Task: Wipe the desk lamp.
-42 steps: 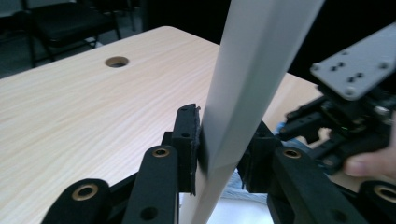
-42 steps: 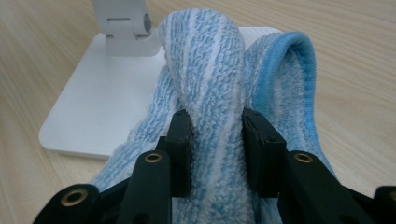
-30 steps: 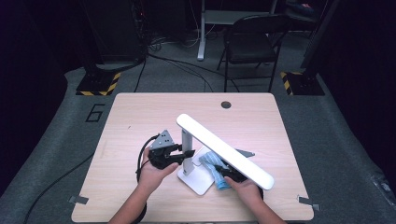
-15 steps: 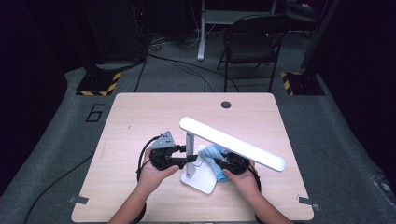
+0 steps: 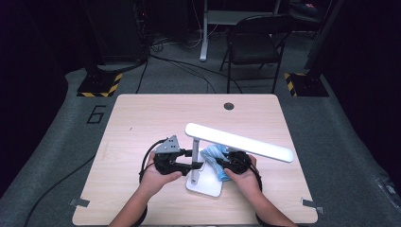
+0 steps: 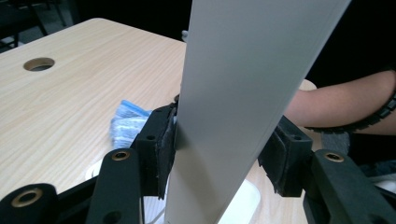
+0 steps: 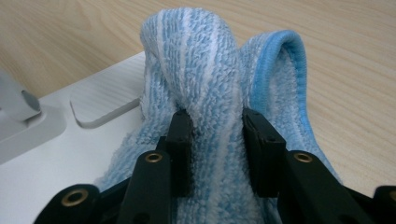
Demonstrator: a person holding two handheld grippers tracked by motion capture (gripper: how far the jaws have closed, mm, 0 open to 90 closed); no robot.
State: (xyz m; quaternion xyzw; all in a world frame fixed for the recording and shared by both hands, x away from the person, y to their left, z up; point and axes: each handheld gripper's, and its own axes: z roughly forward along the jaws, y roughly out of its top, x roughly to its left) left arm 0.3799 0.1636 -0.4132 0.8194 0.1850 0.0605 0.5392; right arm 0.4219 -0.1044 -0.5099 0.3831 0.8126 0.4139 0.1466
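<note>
while the person's hands rest at the near edge of the bench point(image 5: 142, 118), the left hand-held gripper point(image 5: 189, 161) reaches in at the upright post point(image 5: 195, 158) of a white desk lamp point(image 5: 239, 142). its jaws have just been opening, with the post between them: in the left gripper view the left pad point(image 6: 161, 144) lies against the post's edge, while the right pad point(image 6: 275, 156) stands just clear of it, so the grasp is released. the lamp's flat base point(image 5: 205, 182) sits on the bench between the two hands, and its long head reaches out level to the right, over the right hand.

the right hand-held gripper point(image 5: 222, 165) is clenched on a blue-and-white striped cloth point(image 7: 219, 93); in the right gripper view the terry bunches up between both pads and rises in a fold above them. the cloth lies partly on the lamp's base and partly on the bench, just to the right of the post.
</note>
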